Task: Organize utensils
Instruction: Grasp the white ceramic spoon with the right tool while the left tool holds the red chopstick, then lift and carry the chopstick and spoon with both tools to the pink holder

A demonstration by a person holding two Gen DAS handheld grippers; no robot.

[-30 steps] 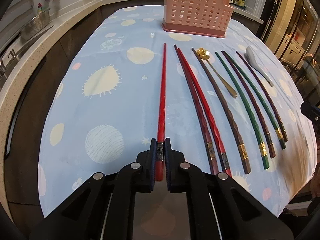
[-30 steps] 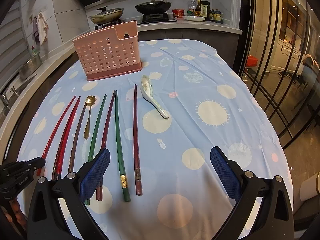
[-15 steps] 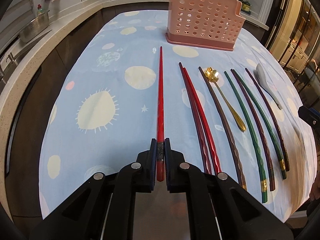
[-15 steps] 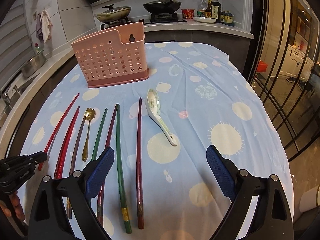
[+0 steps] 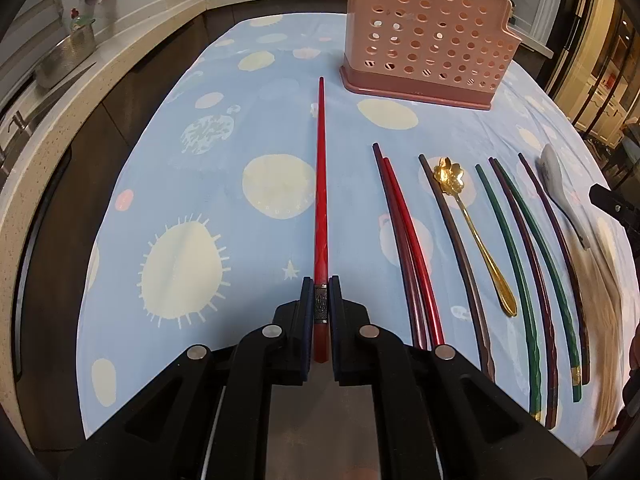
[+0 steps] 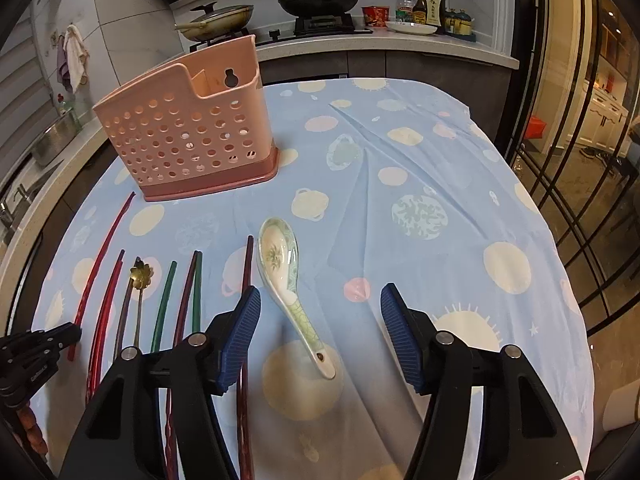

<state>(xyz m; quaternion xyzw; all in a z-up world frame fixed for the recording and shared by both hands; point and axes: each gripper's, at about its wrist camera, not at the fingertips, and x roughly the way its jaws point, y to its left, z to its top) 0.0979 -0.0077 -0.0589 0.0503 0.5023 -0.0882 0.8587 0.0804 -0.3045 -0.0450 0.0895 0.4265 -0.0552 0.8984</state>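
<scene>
Both grippers are black angular plastic with round silver screws at the joints; the right gripper's [image 6: 320, 336] pads [image 6: 240, 334] are ribbed blue, the left gripper's [image 5: 321, 312] dark blue.

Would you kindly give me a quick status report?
Left gripper shut on red chopstick. Right gripper closing around ceramic spoon, not yet gripping. Pink caddy path clear.

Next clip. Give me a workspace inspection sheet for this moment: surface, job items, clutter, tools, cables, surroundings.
Surface: blue patterned tablecloth, some creases.
Job's things: empty pink utensil holder upright; chopsticks in a row; gold spoon; ceramic spoon.
Clutter: nothing seen on the cloth.
Tools: left tool shut on a red chopstick; right tool closing, ceramic spoon handle between its pads, untouched.
Cables: nothing seen.
Surroundings: stove with pans, bottles, sink counter.
</scene>
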